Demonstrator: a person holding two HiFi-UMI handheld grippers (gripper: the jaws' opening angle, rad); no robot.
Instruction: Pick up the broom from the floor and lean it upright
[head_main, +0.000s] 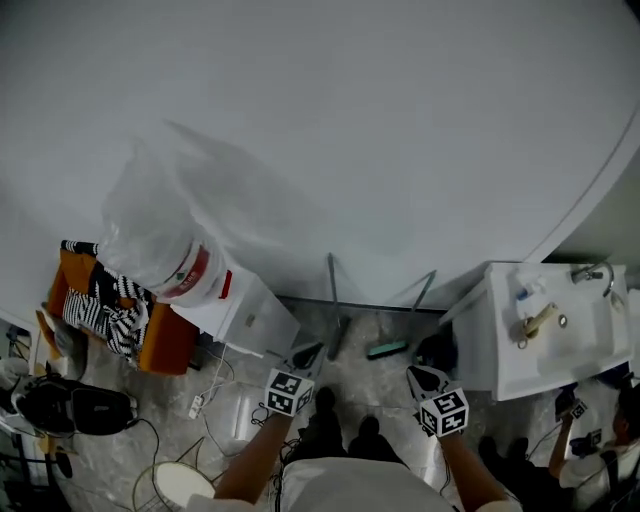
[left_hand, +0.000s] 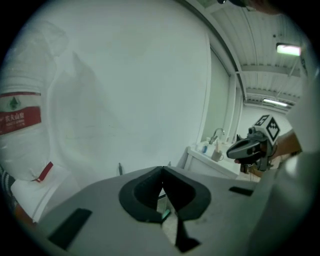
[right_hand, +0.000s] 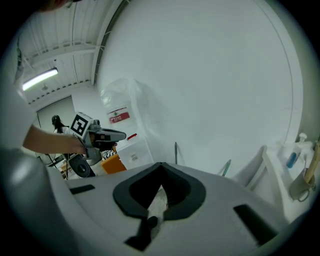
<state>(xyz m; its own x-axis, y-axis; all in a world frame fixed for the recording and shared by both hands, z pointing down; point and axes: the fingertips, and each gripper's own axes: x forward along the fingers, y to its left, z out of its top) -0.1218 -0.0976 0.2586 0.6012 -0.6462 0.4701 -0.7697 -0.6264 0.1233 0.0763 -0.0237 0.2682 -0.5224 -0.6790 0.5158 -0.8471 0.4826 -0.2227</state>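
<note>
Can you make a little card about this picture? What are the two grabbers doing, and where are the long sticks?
Left gripper: fingers shut, holding nothing
Right gripper: fingers shut, holding nothing
Long sticks: two, a dark stick and a green-headed stick, probably the broom
Where they are: both leaning on the white wall
Right side: a white sink

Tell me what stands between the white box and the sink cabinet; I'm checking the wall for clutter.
In the head view, two long-handled tools lean against the wall there: a dark handle and a teal-headed one.
</note>
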